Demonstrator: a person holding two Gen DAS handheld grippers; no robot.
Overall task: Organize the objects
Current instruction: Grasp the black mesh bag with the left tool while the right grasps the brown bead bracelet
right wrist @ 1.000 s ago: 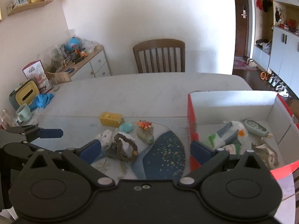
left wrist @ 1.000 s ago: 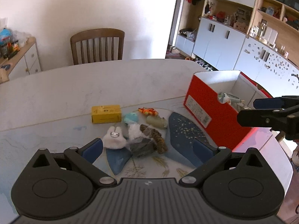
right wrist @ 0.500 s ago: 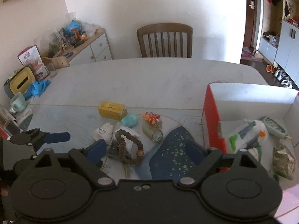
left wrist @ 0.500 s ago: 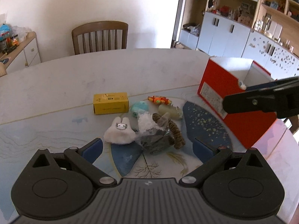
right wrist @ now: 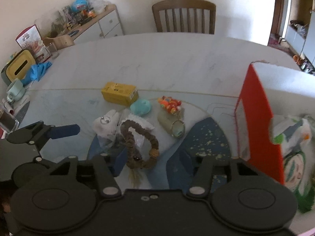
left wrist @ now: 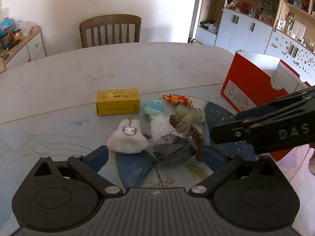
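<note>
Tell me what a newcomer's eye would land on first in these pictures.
The red box at the table's right side stands out, white inside with packets in it. Next comes the small heap of trinkets in the middle of the table: a yellow carton, a white plush bunny and a brown beaded bracelet. The right hand-held gripper hangs open just before the bracelet.
</note>
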